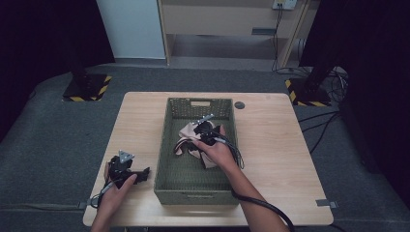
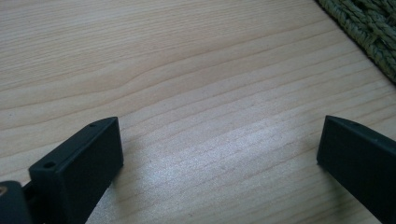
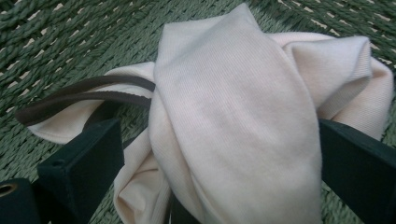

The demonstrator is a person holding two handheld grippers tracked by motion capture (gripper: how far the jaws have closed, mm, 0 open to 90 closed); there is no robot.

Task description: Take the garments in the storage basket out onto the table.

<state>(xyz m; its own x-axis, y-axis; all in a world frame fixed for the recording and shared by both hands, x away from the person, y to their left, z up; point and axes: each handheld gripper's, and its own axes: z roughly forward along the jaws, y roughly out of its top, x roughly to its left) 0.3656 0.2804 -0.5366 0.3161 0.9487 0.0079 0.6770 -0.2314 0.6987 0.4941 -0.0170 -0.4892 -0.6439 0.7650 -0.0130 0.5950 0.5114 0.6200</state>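
Jaws of the left hand-held gripper (image 1: 142, 174) stand apart over bare bench (image 1: 135, 125) at seven o'clock. Farther in, the right hand-held gripper (image 3: 219, 154) straddles the pink garment (image 3: 243, 121), jaws spread, inside the green woven basket (image 1: 193, 193) at centre.

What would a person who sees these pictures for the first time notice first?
The eye goes first to the green woven basket in the middle of the wooden table, with a pale pink cloth bunched inside it. The right gripper reaches into the basket, and its open jaws stand on either side of the cloth. The left gripper rests open on the table, to the left of the basket.
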